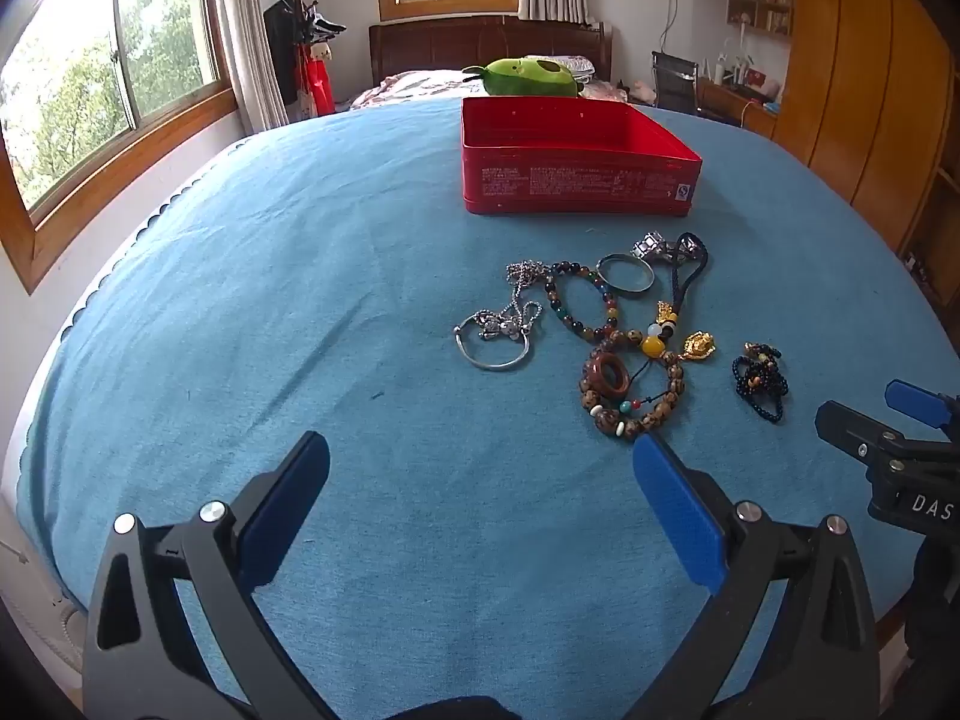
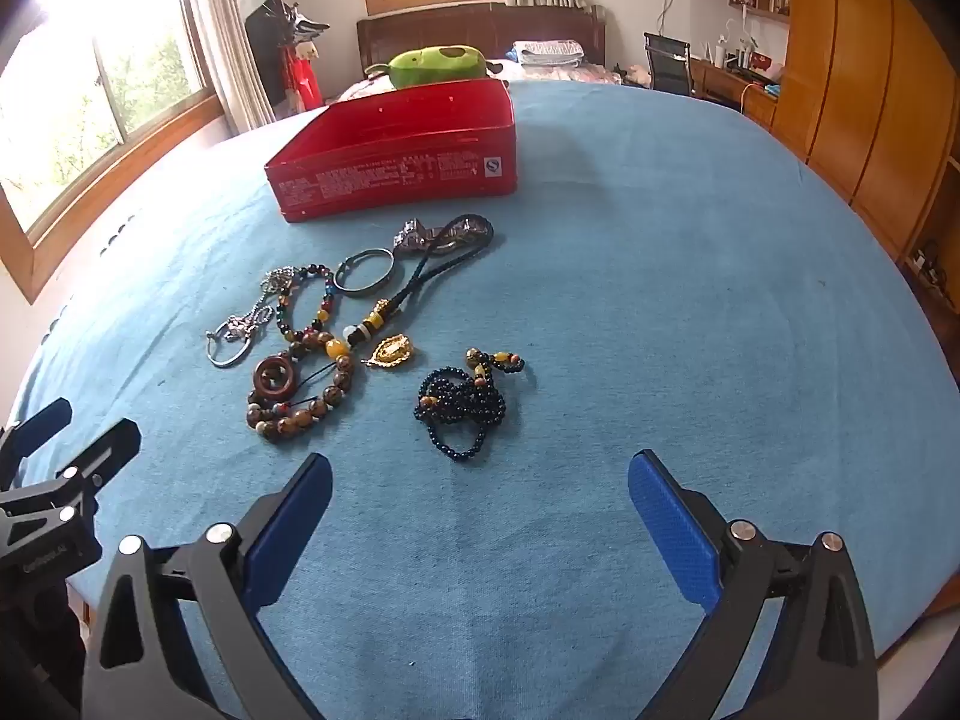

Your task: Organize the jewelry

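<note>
Jewelry lies loose on the blue-clothed desk (image 2: 660,300) in front of the open red metal tin (image 2: 396,162). Both the left tool (image 1: 480,516) and right tool (image 2: 480,522) hover spread wide, holding nothing. Nearest the right tool, the black beaded necklace (image 2: 462,402) is probably light, limp and slippery; pinching its bunched middle looks safest.

Glossy metal tin (image 1: 576,180), matt cloth (image 1: 300,300)

Red tin (image 1: 576,180) on blue cloth (image 1: 300,300); black bead strand (image 2: 462,405); gold pendant (image 2: 390,353).
</note>
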Tool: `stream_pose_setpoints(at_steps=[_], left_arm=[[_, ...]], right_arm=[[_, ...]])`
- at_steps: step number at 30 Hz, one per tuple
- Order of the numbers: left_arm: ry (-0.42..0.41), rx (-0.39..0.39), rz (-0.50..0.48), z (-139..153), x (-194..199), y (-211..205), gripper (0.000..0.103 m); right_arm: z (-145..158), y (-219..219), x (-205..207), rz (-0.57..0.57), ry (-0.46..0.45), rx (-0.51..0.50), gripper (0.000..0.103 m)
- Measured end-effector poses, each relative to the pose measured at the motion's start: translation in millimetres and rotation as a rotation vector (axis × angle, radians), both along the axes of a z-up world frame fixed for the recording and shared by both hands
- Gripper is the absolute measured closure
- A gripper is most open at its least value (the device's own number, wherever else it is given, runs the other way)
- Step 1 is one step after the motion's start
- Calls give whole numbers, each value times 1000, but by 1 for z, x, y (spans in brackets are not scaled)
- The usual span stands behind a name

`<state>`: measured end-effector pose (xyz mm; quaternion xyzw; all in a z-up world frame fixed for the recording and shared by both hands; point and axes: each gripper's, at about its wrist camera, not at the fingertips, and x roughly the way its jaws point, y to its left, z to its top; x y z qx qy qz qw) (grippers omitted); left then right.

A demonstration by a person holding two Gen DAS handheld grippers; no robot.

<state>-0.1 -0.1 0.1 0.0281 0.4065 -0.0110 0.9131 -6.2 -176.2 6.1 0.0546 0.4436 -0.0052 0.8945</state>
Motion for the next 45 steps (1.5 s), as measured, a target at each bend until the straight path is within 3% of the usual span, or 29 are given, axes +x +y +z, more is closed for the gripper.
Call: stream_pose_setpoints(at_steps=[45], left_arm=[[5, -3, -1, 1, -2, 1, 3]], right_arm=[[1, 3, 2, -1, -4, -5, 4]])
